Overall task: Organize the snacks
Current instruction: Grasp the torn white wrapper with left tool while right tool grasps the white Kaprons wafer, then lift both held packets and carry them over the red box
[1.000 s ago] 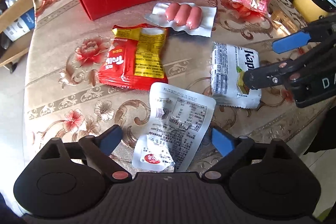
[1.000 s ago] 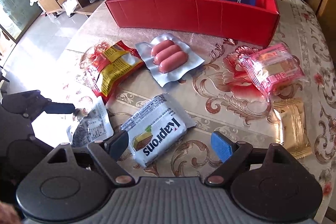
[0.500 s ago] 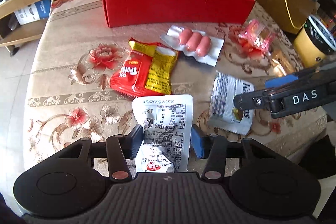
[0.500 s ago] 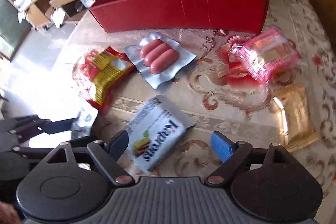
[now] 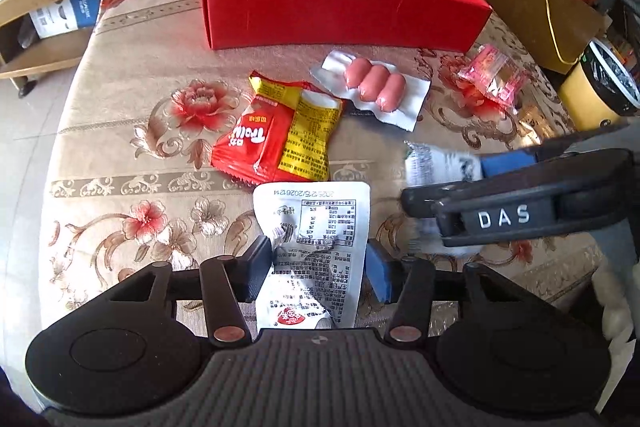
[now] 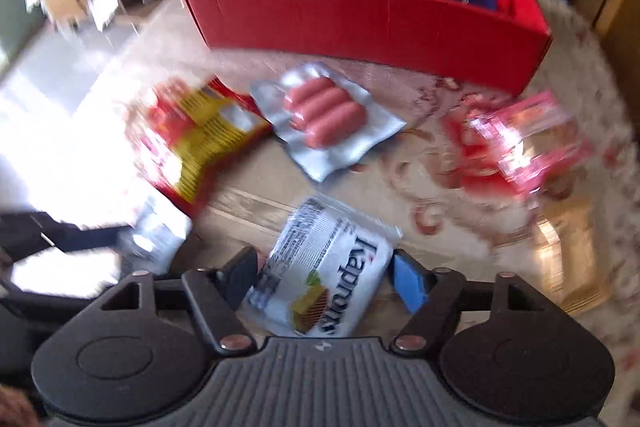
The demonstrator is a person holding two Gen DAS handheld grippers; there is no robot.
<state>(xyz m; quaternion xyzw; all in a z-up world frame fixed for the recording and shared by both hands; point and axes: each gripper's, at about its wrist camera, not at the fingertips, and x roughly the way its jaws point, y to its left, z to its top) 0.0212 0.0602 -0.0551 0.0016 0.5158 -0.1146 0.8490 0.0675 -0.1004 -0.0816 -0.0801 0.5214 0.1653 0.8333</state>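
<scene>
My left gripper (image 5: 316, 273) is shut on a white printed snack pouch (image 5: 316, 227) and holds it above the table. My right gripper (image 6: 326, 273) is closed on a white Kaprons wafer pack (image 6: 328, 267); it also shows in the left wrist view (image 5: 440, 163), blurred. The red box (image 5: 340, 11) stands at the back with several snacks inside; it also shows in the right wrist view (image 6: 372, 19). A red and yellow snack bag (image 5: 280, 135), a sausage pack (image 5: 374, 89) and a pink packet (image 5: 492, 75) lie on the flowered tablecloth (image 5: 140, 131).
A gold packet (image 6: 572, 259) lies at the right, near the table edge. A yellow bin (image 5: 600, 87) and a cardboard box (image 5: 540, 7) stand beyond the table at right. Wooden shelves (image 5: 48, 3) are at the back left.
Both grippers closed from open, the left on the white pouch, the right on the Kaprons pack. Both have lifted; the right wrist view is blurred by motion.
</scene>
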